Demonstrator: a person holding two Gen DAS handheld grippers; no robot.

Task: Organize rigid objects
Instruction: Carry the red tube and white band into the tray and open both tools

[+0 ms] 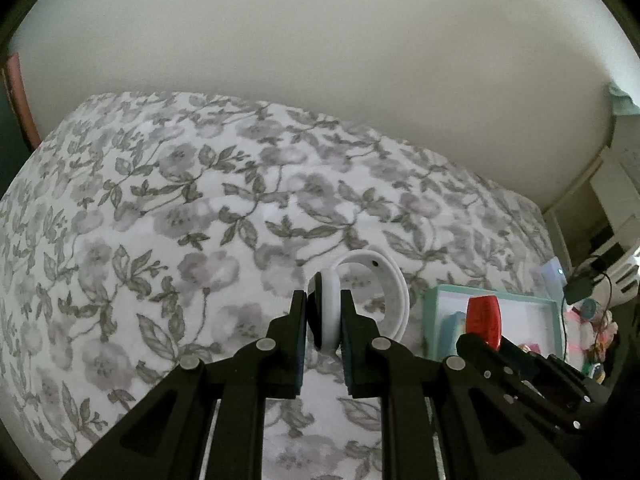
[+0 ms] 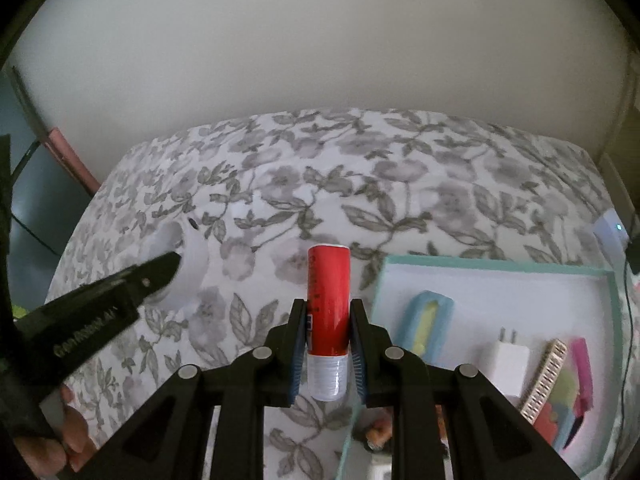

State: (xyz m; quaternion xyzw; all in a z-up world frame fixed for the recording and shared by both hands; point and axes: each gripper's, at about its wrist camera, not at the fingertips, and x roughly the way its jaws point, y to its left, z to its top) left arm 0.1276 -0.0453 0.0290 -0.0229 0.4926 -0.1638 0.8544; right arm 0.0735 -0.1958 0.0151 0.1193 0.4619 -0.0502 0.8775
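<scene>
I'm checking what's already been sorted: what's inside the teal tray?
In the teal tray lie a blue-and-yellow clip, a white charger plug, a checkered hair clip and a pink clip. The gripper arm covers the tray's near corner.

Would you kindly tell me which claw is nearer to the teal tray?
Right. The right claw, shut on the red tube, sits just beside the teal tray. The left claw, holding the white watch, is farther off over the bedspread.

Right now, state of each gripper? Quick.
Left gripper: shut on the white smartwatch, held above the floral bedspread.
Right gripper: shut on the red glue stick, beside the teal tray.
</scene>
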